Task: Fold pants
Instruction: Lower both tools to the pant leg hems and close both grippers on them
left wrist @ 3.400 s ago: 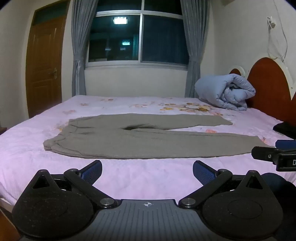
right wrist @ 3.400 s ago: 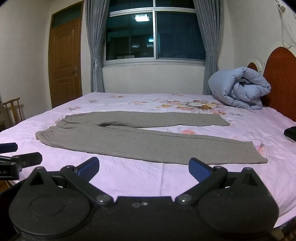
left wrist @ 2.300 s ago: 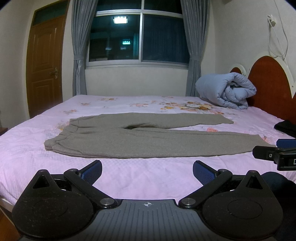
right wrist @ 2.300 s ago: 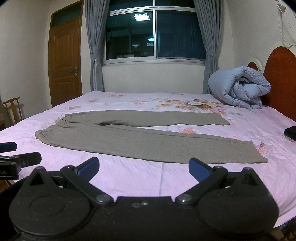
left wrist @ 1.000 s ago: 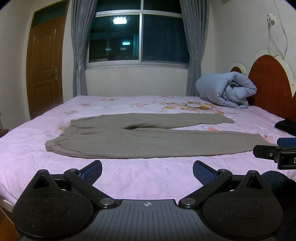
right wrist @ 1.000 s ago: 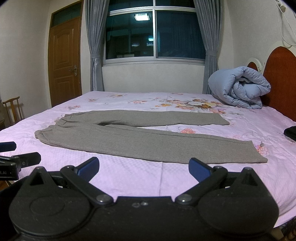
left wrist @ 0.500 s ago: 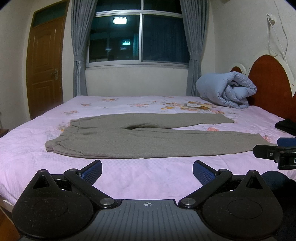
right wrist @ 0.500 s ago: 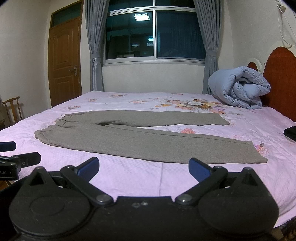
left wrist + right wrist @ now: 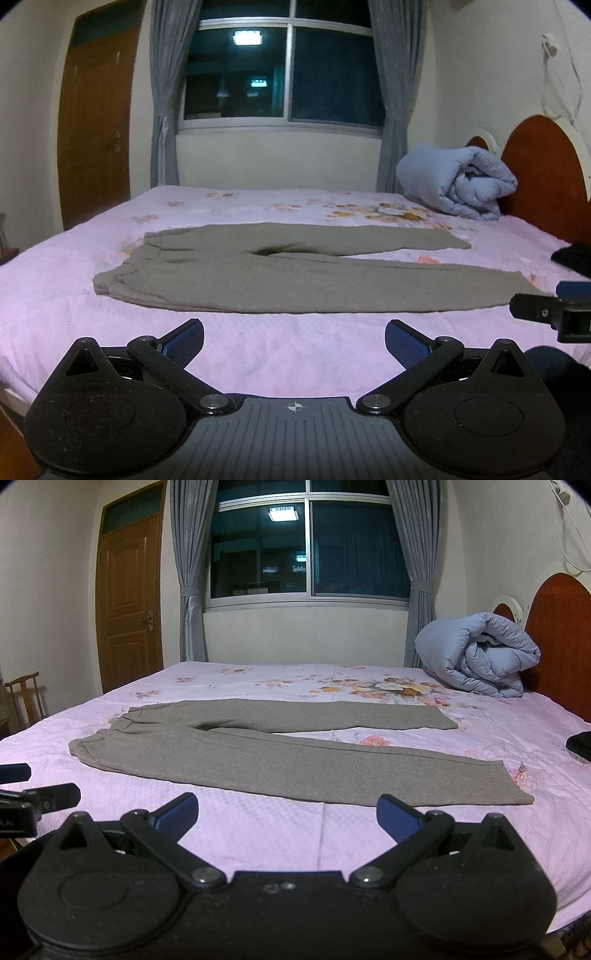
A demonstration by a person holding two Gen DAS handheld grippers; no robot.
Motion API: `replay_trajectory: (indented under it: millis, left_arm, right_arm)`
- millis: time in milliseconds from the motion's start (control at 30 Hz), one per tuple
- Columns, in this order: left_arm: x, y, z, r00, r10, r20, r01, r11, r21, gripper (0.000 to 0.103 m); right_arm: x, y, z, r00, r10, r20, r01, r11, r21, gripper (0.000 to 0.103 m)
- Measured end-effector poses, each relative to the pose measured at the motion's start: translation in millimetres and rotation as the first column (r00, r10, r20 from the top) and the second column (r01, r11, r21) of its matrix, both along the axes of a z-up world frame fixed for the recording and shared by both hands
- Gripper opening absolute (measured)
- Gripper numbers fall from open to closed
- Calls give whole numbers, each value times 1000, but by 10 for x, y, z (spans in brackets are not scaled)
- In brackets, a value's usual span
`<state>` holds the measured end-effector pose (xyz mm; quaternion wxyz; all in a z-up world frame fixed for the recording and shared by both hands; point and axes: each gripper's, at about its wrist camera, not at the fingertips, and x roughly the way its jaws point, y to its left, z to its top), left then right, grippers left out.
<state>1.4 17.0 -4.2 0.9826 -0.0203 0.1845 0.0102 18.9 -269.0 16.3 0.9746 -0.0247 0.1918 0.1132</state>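
Observation:
Grey-brown pants (image 9: 295,277) lie flat on the pink bed (image 9: 258,343), waistband to the left, both legs spread out to the right; they also show in the right wrist view (image 9: 280,753). My left gripper (image 9: 294,338) is open and empty, held above the near bed edge, short of the pants. My right gripper (image 9: 286,812) is open and empty, also near the front edge, facing the nearer leg. Each gripper shows at the edge of the other's view, the right one (image 9: 554,314) and the left one (image 9: 33,801).
A rolled blue duvet (image 9: 476,653) lies at the far right by the red headboard (image 9: 561,635). A dark object (image 9: 580,744) sits at the bed's right edge. A wooden chair (image 9: 24,698) and door (image 9: 129,602) are at the left; window behind.
Almost nothing has changed. Both grippers hover in place, open, with only a slight drift of the left view.

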Motion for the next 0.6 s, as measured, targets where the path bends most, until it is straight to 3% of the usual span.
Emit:
replay_trajectory:
  millis: [300, 400, 600]
  left_arm:
    - [223, 301, 12, 999, 3, -54, -10, 993, -119, 103]
    - [443, 461, 71, 999, 38, -35, -42, 993, -110, 103]
    - [1308, 1026, 299, 992, 118, -41, -119, 992, -38, 103]
  right_arm:
    - [144, -149, 72, 1000, 2, -10, -1, 998, 66, 97]
    - [328, -177, 167, 1000, -5, -14, 6, 998, 63, 97]
    - [966, -194, 426, 1000, -27, 15, 26, 999, 47, 97]
